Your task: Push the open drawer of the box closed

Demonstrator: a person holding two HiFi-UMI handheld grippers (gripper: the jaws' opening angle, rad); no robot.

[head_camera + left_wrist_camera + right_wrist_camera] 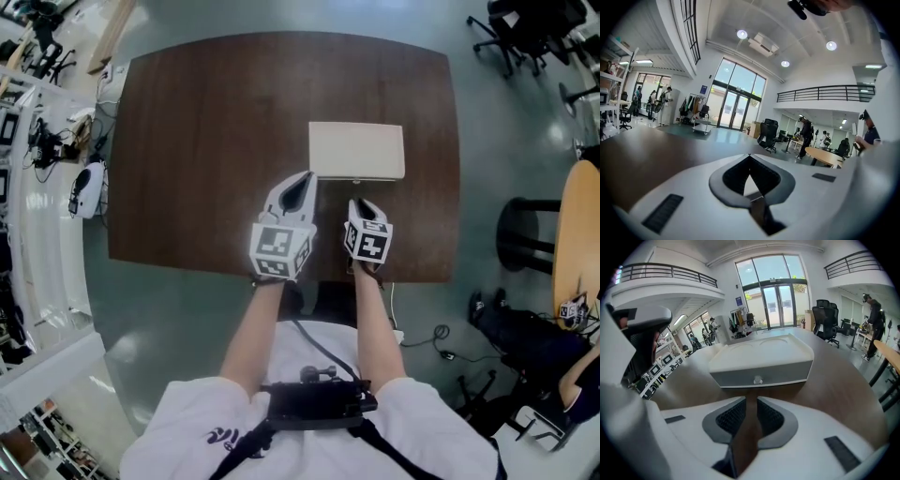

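Observation:
A white box point(356, 150) stands on the brown table point(206, 141); in the right gripper view its drawer front point(761, 377) with a small round knob point(758, 379) faces me and looks flush with the box body. A short way before that front, my right gripper point(367, 206) point(751, 401) is open by a narrow gap, with only table showing between the pads. My left gripper point(302, 183) point(749, 157) lies close to the box's front left corner and points past it. Its jaw tips meet, with nothing held.
The table's near edge point(281, 274) is just under my wrists. Office chairs point(525, 33), a black stool point(525, 234) and a round wooden table point(577, 234) stand on the floor to the right. Shelves with gear point(37, 141) line the left side.

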